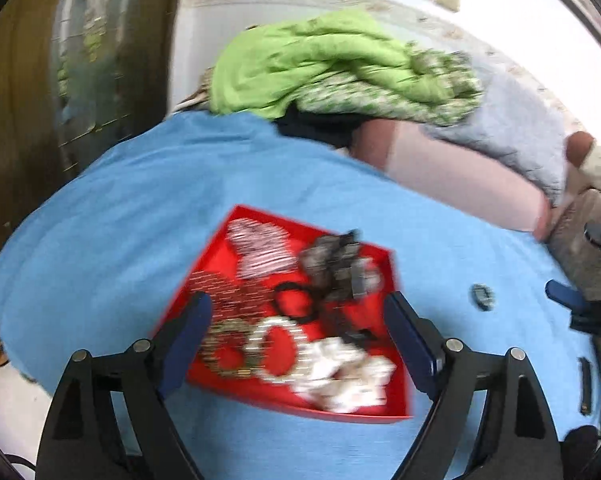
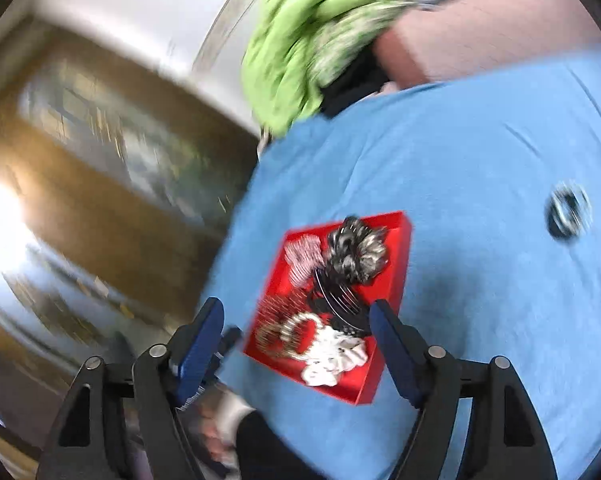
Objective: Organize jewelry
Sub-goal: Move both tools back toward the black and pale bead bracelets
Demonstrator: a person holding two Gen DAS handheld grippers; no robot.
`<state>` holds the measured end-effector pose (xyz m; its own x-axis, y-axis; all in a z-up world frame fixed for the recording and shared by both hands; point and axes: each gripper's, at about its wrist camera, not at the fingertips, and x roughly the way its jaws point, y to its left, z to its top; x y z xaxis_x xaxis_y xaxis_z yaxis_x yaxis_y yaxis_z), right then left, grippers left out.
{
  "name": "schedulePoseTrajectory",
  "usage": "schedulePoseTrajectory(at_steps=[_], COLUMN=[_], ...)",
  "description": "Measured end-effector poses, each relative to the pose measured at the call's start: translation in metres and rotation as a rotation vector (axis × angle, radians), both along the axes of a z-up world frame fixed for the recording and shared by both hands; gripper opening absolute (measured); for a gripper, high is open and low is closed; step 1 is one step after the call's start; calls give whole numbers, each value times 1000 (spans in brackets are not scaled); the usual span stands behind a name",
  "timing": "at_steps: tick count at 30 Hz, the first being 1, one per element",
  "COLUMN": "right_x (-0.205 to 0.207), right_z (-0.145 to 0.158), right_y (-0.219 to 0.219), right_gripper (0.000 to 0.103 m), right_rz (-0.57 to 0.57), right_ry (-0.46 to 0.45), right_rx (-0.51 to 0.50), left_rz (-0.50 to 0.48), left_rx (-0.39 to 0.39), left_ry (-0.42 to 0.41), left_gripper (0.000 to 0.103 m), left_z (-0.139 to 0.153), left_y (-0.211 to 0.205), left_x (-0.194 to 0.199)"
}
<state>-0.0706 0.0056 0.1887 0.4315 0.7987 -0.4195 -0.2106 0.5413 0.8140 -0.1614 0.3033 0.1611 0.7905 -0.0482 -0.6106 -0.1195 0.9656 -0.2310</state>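
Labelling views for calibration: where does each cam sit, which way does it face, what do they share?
Left wrist: on the left tool, angled down at the red tray; its open fingers and the right tool's tip show.
Right wrist: on the right tool, rolled, angled down; open fingers, a sleeve below.
Shared: tray, blue cloth, green fabric.

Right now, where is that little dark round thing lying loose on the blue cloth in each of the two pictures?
Left wrist view: the small round piece lies right of centre, on the blue cloth, beyond the tray's right edge.
Right wrist view: the same piece lies far right, blurred, up and right of the tray.
Shared landmark: the red tray of jewelry.
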Motion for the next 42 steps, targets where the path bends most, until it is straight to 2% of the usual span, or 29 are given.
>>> schedulePoseTrajectory(at_steps=[2, 7, 12, 20, 22, 27, 30, 33, 36, 39, 42], right_x=[-9, -36, -61, -82, -85, -105, -120, -129, -133, -129, -123], right_z=[3, 5, 9, -4, -4, 16, 20, 15, 8, 2, -1], right_y=[-41, -111, -159, -207, -214, -217, -220, -226, -226, -219, -209], right_gripper=[85, 94, 95, 95, 95, 95, 95, 95, 95, 93, 91], right_rz=[-63, -183, -283, -417, -431, -493, -510, -541, -551, -530, -504], right_ry=[22, 21, -1, -1, -4, -63, -91, -98, -96, -96, -94], right_rx=[134, 303, 323, 337, 282, -90, -238, -338, -432, -481, -517], left_rz=[-47, -183, -293, -356, -366, -391, -408, -433, -439, -434, -421], left_rx=[-16, -10, 14, 102, 114, 125, 133, 142, 202, 224, 213], left_ry=[-20, -44, -39, -35, -30, 4, 60, 69, 53, 46, 56], left_gripper=[87, 92, 92, 92, 92, 92, 92, 92, 92, 92, 92], left_z=[9, 29, 44, 53, 52, 40, 29, 24, 21, 19, 18], left_y=[-15, -67, -117, -166, -174, -198, -218, -232, -242, -243, -236], left_x=[-2, -7, -10, -13, -10, 5, 15, 15, 8, 6, 8])
